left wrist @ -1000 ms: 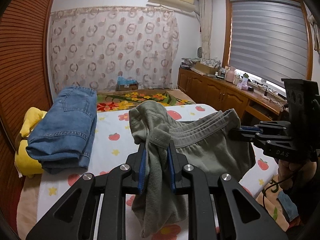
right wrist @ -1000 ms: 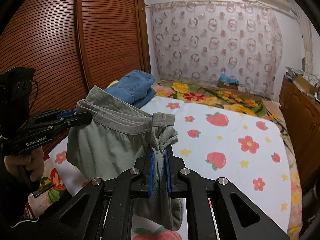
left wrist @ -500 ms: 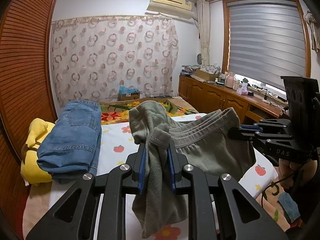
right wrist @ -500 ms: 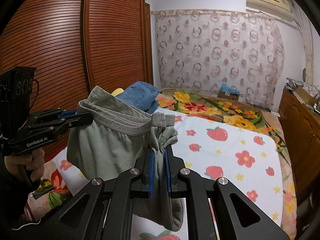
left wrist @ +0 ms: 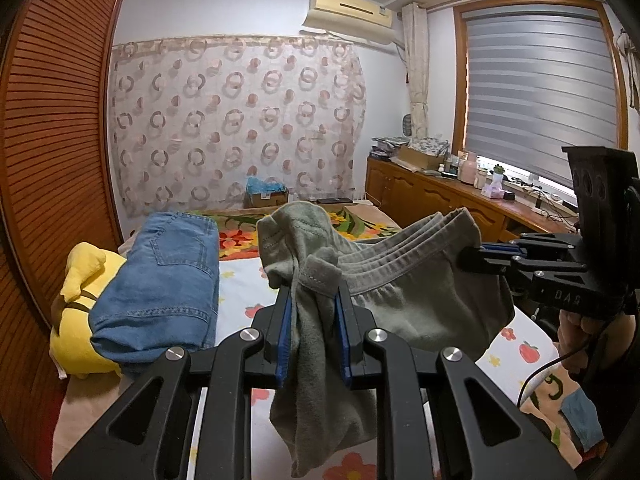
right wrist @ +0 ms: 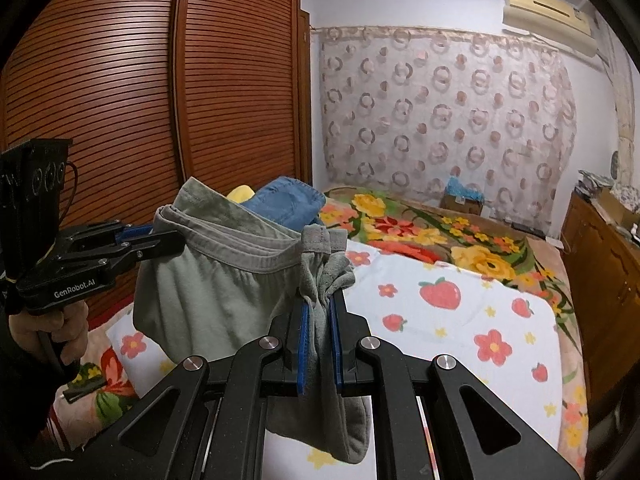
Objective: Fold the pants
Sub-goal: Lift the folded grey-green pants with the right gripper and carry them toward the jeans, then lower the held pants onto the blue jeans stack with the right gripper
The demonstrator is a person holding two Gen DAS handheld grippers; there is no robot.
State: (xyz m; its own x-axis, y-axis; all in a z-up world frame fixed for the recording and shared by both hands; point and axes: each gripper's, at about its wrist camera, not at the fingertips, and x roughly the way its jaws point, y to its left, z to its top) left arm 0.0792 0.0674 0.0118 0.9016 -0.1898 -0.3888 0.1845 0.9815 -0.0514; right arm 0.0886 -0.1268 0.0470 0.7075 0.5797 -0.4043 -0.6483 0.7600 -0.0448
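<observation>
Grey-green pants point(left wrist: 416, 300) hang in the air above the bed, held by the waistband between both grippers. My left gripper point(left wrist: 314, 300) is shut on one bunched end of the waistband; cloth hangs down below its fingers. My right gripper point(right wrist: 318, 308) is shut on the other end. Each gripper shows in the other's view: the right one point(left wrist: 476, 254) at the right, the left one point(right wrist: 168, 238) at the left. The pants point(right wrist: 208, 292) sag in folded layers between them.
The bed point(right wrist: 460, 320) has a white sheet with strawberries and flowers. Folded blue jeans point(left wrist: 160, 276) lie on a yellow plush toy point(left wrist: 76, 284) at the bed's left side by the wooden wardrobe point(right wrist: 120, 100). A wooden cabinet point(left wrist: 432, 200) with clutter runs under the window.
Both grippers have risen with the pants; the bed and jeans sit lower in both views. The grips have not changed.
</observation>
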